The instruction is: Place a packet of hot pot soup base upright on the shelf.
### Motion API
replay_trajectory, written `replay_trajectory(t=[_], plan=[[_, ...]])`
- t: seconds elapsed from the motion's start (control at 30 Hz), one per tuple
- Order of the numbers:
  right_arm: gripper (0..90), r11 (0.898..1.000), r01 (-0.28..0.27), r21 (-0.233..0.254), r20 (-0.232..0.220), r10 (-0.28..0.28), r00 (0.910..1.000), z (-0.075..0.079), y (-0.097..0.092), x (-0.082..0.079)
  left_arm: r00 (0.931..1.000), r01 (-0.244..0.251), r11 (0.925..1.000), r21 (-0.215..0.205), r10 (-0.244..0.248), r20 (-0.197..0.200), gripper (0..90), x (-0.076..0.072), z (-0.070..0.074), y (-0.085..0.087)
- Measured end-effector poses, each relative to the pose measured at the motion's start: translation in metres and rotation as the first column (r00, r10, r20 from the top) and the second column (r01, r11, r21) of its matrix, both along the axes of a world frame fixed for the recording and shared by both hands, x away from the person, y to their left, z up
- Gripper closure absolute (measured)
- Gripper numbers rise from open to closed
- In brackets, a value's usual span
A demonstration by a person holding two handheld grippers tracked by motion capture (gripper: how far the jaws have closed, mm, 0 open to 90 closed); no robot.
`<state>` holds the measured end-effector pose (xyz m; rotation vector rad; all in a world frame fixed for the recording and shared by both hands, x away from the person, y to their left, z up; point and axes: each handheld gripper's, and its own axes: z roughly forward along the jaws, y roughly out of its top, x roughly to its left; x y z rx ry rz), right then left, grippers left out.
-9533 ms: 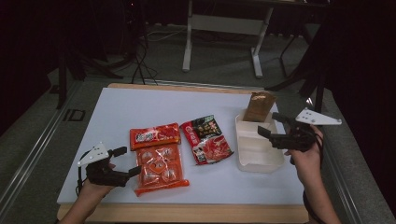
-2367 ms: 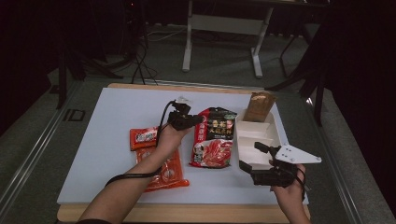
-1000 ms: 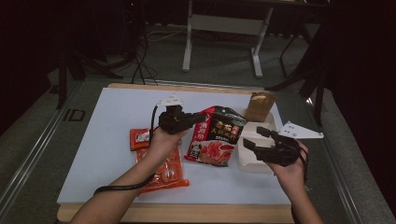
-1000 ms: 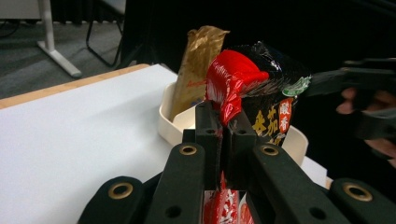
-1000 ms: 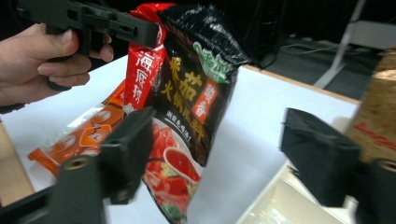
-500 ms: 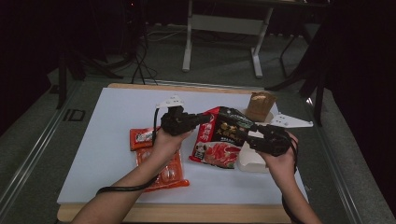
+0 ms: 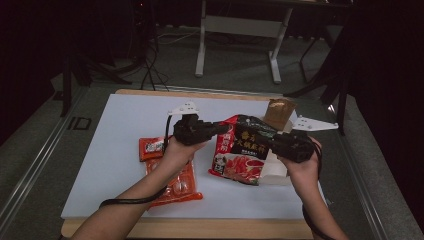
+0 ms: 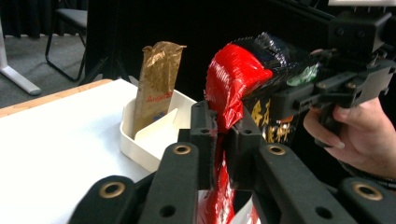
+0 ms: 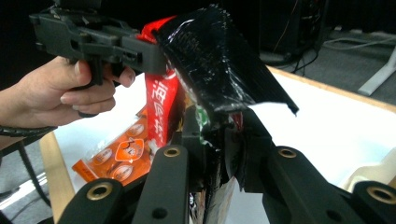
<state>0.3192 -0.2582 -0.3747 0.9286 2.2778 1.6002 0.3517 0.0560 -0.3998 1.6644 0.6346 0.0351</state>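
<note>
Snack packets, red or orange: three, one red-and-black [image 7: 246, 150], two orange [image 7: 172, 180] [image 7: 152, 148]; white divided tray [image 7: 277, 170]: one; gold-brown bag [image 7: 278, 113]: one; grippers: two [image 7: 220, 129] [image 7: 272, 142].

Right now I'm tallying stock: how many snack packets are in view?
4: a red-and-black packet held up between both grippers, two orange packets flat on the table under the left arm, and a gold packet standing in the white box. More may be hidden.
</note>
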Motion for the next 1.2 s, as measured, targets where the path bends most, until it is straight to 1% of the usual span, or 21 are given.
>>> replay_trajectory(t=[0.07,0.13,0.2,0.23,0.3,0.37,0.47,0.5,0.53,0.57,0.67,0.73,0.77,0.83,0.87,0.9,0.97,1.03,1.07,1.13,1.2], plan=[[77.0,1.0,-0.001,-0.006,0.012,0.001,0.9999,0.003,0.0,-0.001,0.9999,0.016,0.9999,0.001,-0.016,-0.005,75.7,0.0,0.0,0.001],[77.2,1.0,-0.002,-0.01,0.024,0.003,0.9997,0.005,0.0,-0.001,0.9997,0.02,0.9998,0.004,-0.02,-0.01,68.6,0.0,0.0,0.003],[77.3,1.0,-0.002,-0.02,0.031,0.002,0.9995,0.007,0.001,0.0,1.0,0.005,0.9998,0.02,-0.005,0.002,60.3,-0.001,0.001,0.005],[77.3,1.0,0.0,-0.024,0.033,0.001,0.9994,0.008,0.001,0.0,1.0,0.002,0.9998,0.019,-0.002,0.002,55.8,-0.001,0.0,0.007],[77.3,1.0,0.0,-0.017,0.033,0.0,0.9995,0.009,-0.001,0.001,0.9999,-0.011,0.9996,0.026,0.01,0.001,49.1,-0.002,-0.001,0.01],[77.3,1.0,0.005,-0.012,0.038,-0.004,0.9993,0.011,-0.002,0.002,1.0,-0.01,0.9993,0.037,0.01,0.0,43.2,-0.004,-0.003,0.013],[77.2,1.0,0.009,-0.006,0.048,-0.008,0.9988,0.015,-0.003,0.004,1.0,0.007,0.9992,0.04,-0.007,0.003,34.4,-0.007,-0.006,0.017],[77.3,1.0,0.009,-0.002,0.049,-0.009,0.9988,0.016,-0.004,0.005,0.9997,0.022,0.999,0.038,-0.022,0.008,28.8,-0.008,-0.007,0.018],[77.2,1.0,0.011,-0.004,0.052,-0.011,0.9986,0.017,-0.004,0.005,0.9998,0.011,0.999,0.043,-0.011,0.014,25.7,-0.009,-0.008,0.019],[77.2,1.0,0.015,-0.007,0.059,-0.014,0.9982,0.019,-0.004,0.006,0.9998,0.011,0.999,0.043,-0.011,0.014,25.7,-0.009,-0.008,0.019],[77.2,1.0,0.021,-0.005,0.067,-0.021,0.9975,0.021,-0.004,0.008,0.9999,0.01,0.9994,0.032,-0.01,0.012,22.9,-0.013,-0.014,0.02],[77.1,0.999,0.032,-0.002,0.072,-0.032,0.9969,0.024,-0.006,0.011,0.999,-0.018,0.9983,0.055,0.016,0.042,13.8,-0.017,-0.022,0.02],[77.1,0.999,0.036,0.0,0.075,-0.036,0.9965,0.026,-0.007,0.012,0.9987,-0.022,0.9981,0.058,0.019,0.047,12.6,-0.018,-0.024,0.02],[77.1,0.999,0.045,0.006,0.081,-0.045,0.9957,0.028,-0.009,0.015,0.9992,-0.01,0.9986,0.052,0.008,0.039,7.1,-0.019,-0.029,0.022],[77.0,0.999,0.049,0.009,0.085,-0.05,0.9952,0.029,-0.01,0.016,0.9992,-0.008,0.9984,0.056,0.006,0.039,4.3,-0.02,-0.031,0.022],[77.0,0.999,0.053,0.01,0.09,-0.054,0.9945,0.03,-0.011,0.017,0.9991,-0.014,0.9974,0.071,0.011,0.042,1.4,-0.021,-0.032,0.023],[77.0,0.998,0.061,0.01,0.098,-0.062,0.9932,0.033,-0.014,0.02,0.9992,-0.011,0.9972,0.074,0.008,0.04,1.4,-0.022,-0.036,0.026],[77.0,0.998,0.068,0.012,0.11,-0.069,0.9916,0.037,-0.017,0.023,0.9993,-0.003,0.9977,0.067,0.001,0.038,1.3,-0.024,-0.039,0.028],[77.0,0.997,0.074,0.01,0.115,-0.075,0.9906,0.039,-0.019,0.025,0.9991,-0.011,0.9969,0.079,0.007,0.043,1.3,-0.025,-0.04,0.029],[76.9,0.996,0.084,0.015,0.125,-0.085,0.9885,0.041,-0.023,0.029,0.9983,-0.011,0.9967,0.081,0.007,0.057,1.3,-0.028,-0.043,0.031],[76.9,0.995,0.097,0.017,0.133,-0.098,0.9862,0.044,-0.027,0.033,0.9972,-0.024,0.9956,0.091,0.018,0.072,1.3,-0.031,-0.045,0.032]])
